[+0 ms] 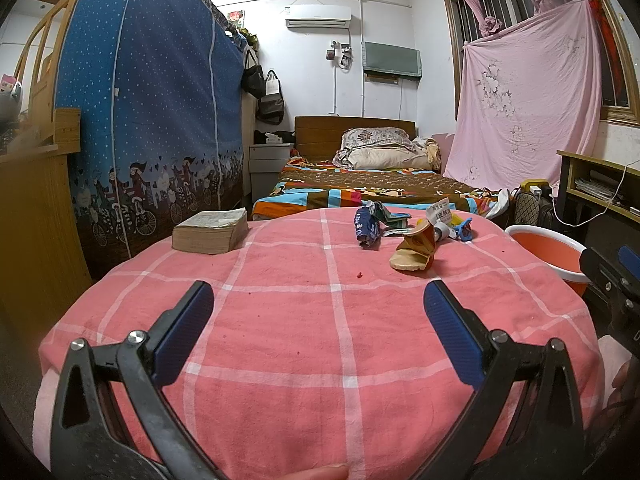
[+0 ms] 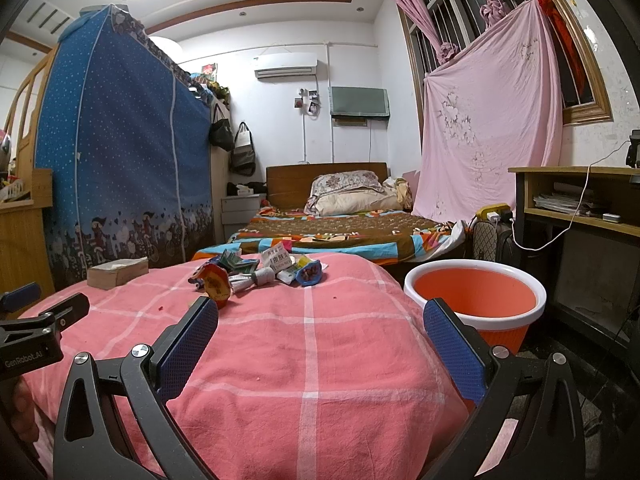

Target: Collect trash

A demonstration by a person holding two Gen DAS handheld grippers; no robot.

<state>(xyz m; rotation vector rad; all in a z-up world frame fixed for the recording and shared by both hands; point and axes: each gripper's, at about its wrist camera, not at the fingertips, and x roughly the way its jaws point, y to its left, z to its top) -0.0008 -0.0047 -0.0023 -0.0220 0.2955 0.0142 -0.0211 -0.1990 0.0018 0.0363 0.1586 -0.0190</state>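
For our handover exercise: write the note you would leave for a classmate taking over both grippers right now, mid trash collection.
Left gripper: open, empty, above the near part of the pink cloth.
Right gripper: open, empty, nearer the bin side.
Trash pile: wrappers, a tube and small packets lying together at the far end of the cloth.
Bin: orange, white rim, beside the table on the right; nothing visible inside.
Book: far left of the cloth, apart from the pile.
Done: nothing collected yet.
Left: move every piece from pile to bin.
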